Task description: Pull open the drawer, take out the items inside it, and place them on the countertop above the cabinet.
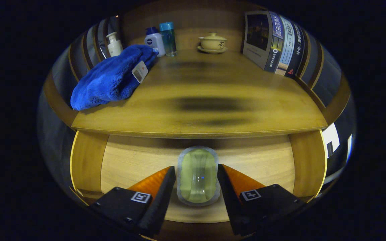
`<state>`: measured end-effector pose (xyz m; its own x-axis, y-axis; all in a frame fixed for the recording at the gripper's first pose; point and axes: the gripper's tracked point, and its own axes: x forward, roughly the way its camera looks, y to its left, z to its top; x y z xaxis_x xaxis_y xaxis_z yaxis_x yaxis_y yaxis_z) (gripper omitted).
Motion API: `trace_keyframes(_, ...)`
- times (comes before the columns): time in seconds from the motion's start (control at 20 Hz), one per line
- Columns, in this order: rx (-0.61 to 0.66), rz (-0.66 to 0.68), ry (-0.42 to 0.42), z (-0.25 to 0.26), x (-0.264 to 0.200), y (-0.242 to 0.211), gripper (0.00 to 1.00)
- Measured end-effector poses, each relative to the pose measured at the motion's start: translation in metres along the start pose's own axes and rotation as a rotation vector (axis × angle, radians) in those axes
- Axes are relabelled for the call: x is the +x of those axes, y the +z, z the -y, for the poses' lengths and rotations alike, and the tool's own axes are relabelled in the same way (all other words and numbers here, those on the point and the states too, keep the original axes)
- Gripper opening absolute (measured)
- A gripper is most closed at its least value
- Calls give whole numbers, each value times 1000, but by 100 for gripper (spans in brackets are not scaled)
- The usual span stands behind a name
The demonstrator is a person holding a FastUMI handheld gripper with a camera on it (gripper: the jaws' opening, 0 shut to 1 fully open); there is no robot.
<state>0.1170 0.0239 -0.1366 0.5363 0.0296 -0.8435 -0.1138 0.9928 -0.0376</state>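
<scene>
The gripper (197, 180) fingers press on either side of a clear greenish container (197, 175), held over the open drawer (139, 160). Beyond, the countertop (213, 100) carries a blue towel (112, 78), bottles (161, 40), a lidded cup (212, 43) and books (275, 43).

A home-like corner set up as a bedside or study nook: a wooden cabinet with a countertop (213, 87) carries a folded blue towel (112, 78), toiletry bottles (154, 40), a lidded teacup (212, 42) on a saucer, and books (275, 42) leaning by the side.
</scene>
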Motion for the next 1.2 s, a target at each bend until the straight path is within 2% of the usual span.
trace_keyframes(0.25,35,-96,34,-5,10,-12,58)
trace_keyframes(0.35,21,-111,22,-3,12,-14,48)
trace_keyframes(0.45,-8,-109,16,-1,11,-15,32)
trace_keyframes(0.5,-19,-106,7,0,10,-17,27)
trace_keyframes(0.6,-9,-87,-16,2,3,-16,27)
trace_keyframes(0.7,7,-68,5,-2,-10,-11,21)
trace_keyframes(1.2,-13,5,33,6,-101,22,21)
